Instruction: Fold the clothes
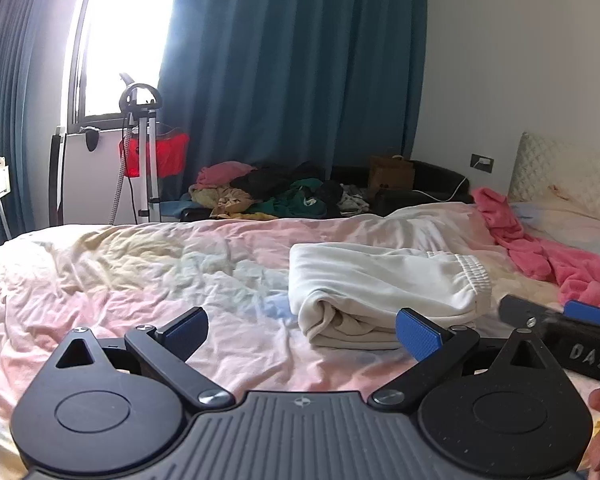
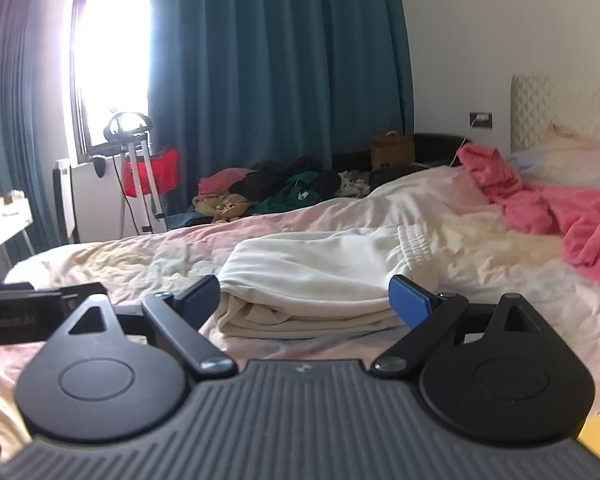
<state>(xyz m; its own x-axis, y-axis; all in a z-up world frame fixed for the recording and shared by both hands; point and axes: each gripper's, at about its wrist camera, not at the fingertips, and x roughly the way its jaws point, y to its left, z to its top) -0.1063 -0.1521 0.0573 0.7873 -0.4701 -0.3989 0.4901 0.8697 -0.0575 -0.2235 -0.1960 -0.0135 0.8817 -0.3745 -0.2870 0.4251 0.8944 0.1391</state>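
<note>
A: Folded white garment [image 2: 320, 276]: soft matt knit cloth, ribbed elastic band. Bedsheet [image 1: 120, 280]: thin crumpled cloth, pastel, matt.

B: Pink garment [image 2: 560, 208]: fleecy, rough nap. Left gripper [image 1: 302, 332]: matt black plastic, blue textured pads [image 1: 418, 338], bright metal screws. Curtain [image 1: 292, 60]: heavy teal cloth, dull.

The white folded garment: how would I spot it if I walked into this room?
Look at the bed with the crumpled pastel sheet. On its near side lies the white folded garment, a neat stack with a ribbed elastic band, unlike the loose pink garment beside it.
</note>
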